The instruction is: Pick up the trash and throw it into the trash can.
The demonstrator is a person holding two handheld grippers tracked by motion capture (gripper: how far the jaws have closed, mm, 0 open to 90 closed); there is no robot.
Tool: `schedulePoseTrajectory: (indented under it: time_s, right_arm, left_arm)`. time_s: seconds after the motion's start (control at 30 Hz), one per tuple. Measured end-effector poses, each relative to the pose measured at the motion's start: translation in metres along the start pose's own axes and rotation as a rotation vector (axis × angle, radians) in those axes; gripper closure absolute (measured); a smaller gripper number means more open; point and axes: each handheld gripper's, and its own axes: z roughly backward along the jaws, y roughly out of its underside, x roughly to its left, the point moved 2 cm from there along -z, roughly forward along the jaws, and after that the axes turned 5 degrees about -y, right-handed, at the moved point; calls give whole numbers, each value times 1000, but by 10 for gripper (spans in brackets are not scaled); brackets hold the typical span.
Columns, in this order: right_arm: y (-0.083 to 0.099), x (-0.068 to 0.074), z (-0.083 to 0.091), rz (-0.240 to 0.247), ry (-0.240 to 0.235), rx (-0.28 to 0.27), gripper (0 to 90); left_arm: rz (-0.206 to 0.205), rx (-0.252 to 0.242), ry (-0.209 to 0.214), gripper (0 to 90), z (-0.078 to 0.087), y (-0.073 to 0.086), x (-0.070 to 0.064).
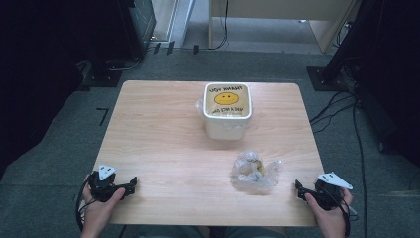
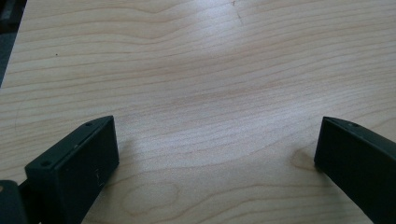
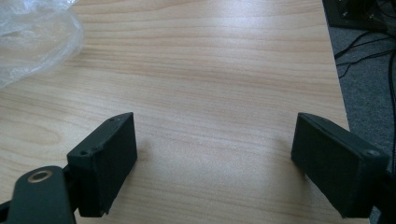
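Wooden table [image 1: 163, 148]: crumpled clear plastic bag [image 1: 253, 171], yellowish contents.

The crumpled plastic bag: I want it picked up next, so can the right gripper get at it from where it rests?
Probably yes. The right gripper rests open beside the crumpled plastic bag, with bare table between them.

We see a light wooden table [image 1: 163, 148] standing on grey carpet [image 1: 59, 148]. On its far half, a little right of centre, sits a white square tub [image 1: 227, 115] with a yellow smiley face on its lid. Nearer us and slightly to the right lies a crumpled clear plastic bag [image 1: 253, 171] with something yellow inside, apart from the tub. Both grippers rest at the near corners.
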Motion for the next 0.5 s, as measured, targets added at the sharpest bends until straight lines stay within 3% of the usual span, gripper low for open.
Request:
schedulePoseTrajectory:
  time_s: [0.2,0.5]
  right_arm:
    - [0,0,2,5,-36,-16,136]
    - [-16,18,15,13,-111,-116,130]
  left_arm:
    - [2,-1,0,0,0,0,0]
    - [-1,0,2,0,0,0,0]
